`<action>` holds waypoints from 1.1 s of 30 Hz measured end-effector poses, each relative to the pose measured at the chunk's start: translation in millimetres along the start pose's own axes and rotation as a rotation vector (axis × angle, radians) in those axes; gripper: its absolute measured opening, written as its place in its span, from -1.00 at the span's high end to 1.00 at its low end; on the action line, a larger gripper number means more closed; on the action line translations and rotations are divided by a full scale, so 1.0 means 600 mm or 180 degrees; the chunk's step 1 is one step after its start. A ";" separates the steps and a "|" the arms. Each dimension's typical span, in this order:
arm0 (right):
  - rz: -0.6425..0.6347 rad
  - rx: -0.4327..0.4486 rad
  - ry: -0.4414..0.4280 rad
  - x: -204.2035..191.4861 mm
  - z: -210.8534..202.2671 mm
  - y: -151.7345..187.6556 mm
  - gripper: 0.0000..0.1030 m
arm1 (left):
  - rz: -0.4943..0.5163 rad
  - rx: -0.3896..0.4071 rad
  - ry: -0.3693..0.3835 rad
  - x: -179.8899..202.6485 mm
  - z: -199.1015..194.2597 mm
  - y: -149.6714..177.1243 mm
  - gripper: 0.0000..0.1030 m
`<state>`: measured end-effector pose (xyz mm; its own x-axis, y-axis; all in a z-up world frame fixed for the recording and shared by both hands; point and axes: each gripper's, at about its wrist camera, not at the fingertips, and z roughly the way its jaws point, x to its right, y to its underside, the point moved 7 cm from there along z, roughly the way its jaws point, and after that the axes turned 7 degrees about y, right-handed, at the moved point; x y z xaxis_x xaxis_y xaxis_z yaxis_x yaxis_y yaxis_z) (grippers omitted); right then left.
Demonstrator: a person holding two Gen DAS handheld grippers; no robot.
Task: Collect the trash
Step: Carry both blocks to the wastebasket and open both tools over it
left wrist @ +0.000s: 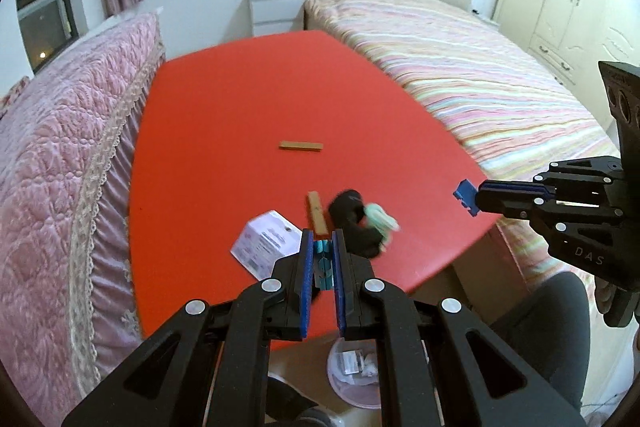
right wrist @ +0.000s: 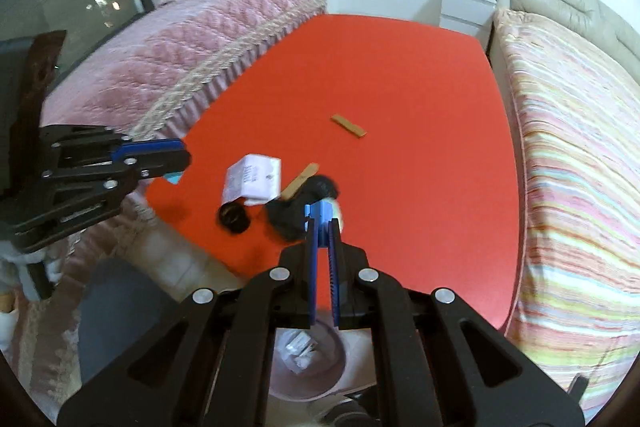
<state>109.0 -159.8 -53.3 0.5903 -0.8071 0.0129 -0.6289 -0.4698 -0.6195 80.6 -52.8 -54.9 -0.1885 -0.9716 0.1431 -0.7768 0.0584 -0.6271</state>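
My left gripper (left wrist: 323, 239) is shut on a small teal item (left wrist: 323, 259), held above the near edge of the red table (left wrist: 256, 99). It also shows in the right wrist view (right wrist: 176, 163) at the left. My right gripper (right wrist: 323, 217) is shut and looks empty, over the table's near edge; it shows in the left wrist view (left wrist: 466, 197) at the right. On the table lie a white printed packet (left wrist: 266, 241), two wooden sticks (left wrist: 301, 146) (left wrist: 317, 213), and a black sock with a mint one (left wrist: 360, 223). A black ring-shaped item (right wrist: 233, 217) lies near the edge.
A pink bin (right wrist: 308, 359) holding scraps stands on the floor below the table's near edge. A pink quilted bed (left wrist: 60, 163) borders the table on the left, a striped bed (left wrist: 480, 75) on the right. A grey chair seat (left wrist: 548, 327) is beside the bin.
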 end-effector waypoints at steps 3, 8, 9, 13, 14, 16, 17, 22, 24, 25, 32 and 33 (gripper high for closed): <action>0.0001 0.0033 -0.0062 -0.008 -0.025 0.031 0.91 | 0.0052 0.0034 0.0025 0.021 -0.014 0.026 0.83; -0.0019 0.0007 -0.0134 -0.022 -0.050 0.080 0.91 | 0.0056 0.0021 0.0136 0.051 -0.024 0.074 0.83; -0.0013 -0.0012 -0.0168 -0.025 -0.053 0.092 0.91 | 0.0051 0.0013 0.0168 0.057 -0.024 0.084 0.83; 0.0002 -0.0085 -0.0218 -0.030 -0.058 0.126 0.91 | 0.0050 -0.0047 0.0281 0.081 -0.024 0.119 0.83; 0.0015 -0.0111 -0.0240 -0.031 -0.057 0.133 0.91 | 0.0050 -0.0064 0.0302 0.084 -0.023 0.124 0.83; 0.0007 -0.0167 -0.0248 -0.036 -0.055 0.151 0.91 | 0.0040 -0.0115 0.0351 0.093 -0.018 0.141 0.83; 0.0012 -0.0189 -0.0272 -0.038 -0.053 0.158 0.91 | 0.0026 -0.0140 0.0374 0.094 -0.014 0.148 0.83; 0.0018 -0.0275 -0.0339 -0.047 -0.046 0.180 0.91 | 0.0006 -0.0192 0.0410 0.100 -0.008 0.159 0.83; 0.0024 -0.0302 -0.0364 -0.049 -0.043 0.184 0.91 | 0.0013 -0.0211 0.0425 0.102 -0.007 0.162 0.83; 0.0028 -0.0311 -0.0374 -0.050 -0.043 0.186 0.91 | 0.0009 -0.0221 0.0440 0.104 -0.006 0.163 0.83; 0.0077 -0.0379 -0.0491 -0.054 -0.038 0.194 0.88 | 0.0027 -0.0267 0.0530 0.113 -0.003 0.166 0.73; 0.0079 -0.0391 -0.0487 -0.053 -0.037 0.195 0.79 | 0.0006 -0.0291 0.0573 0.114 -0.001 0.167 0.59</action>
<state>5.5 -196.8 -108.9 0.6379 -0.7596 -0.1266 -0.6958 -0.4980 -0.5176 -10.6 -112.9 -107.5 -0.2882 -0.9152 0.2818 -0.8261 0.0889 -0.5564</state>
